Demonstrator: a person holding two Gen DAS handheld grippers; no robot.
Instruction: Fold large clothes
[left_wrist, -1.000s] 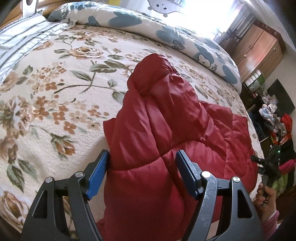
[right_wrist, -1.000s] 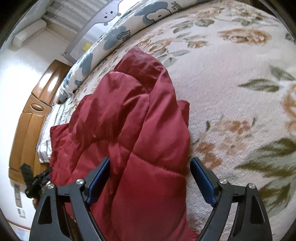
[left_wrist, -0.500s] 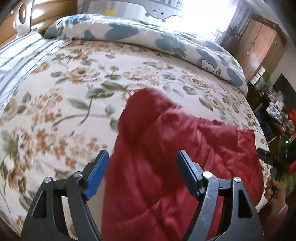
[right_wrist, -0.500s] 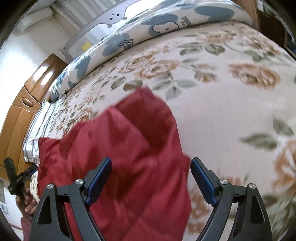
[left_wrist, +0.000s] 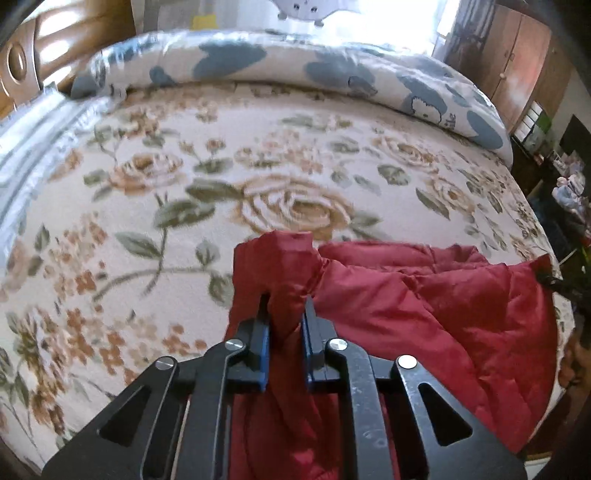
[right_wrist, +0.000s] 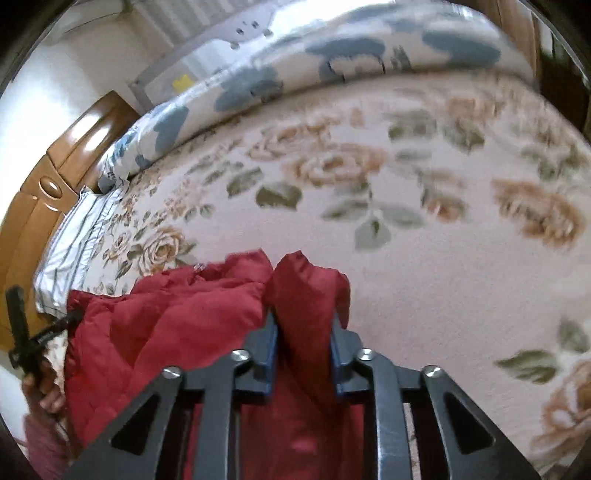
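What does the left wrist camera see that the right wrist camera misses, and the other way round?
Only the left wrist view shows the wooden wardrobe and the cluttered shelves at the room's right edge. Only the right wrist view shows the white wall beside the headboard. Both show the red padded jacket on the floral blanket, the blue-patterned duvet beyond it, and a pair of tongs, left tongs and right tongs, whose jaws have just been closing and now pinch a bunch of the jacket.
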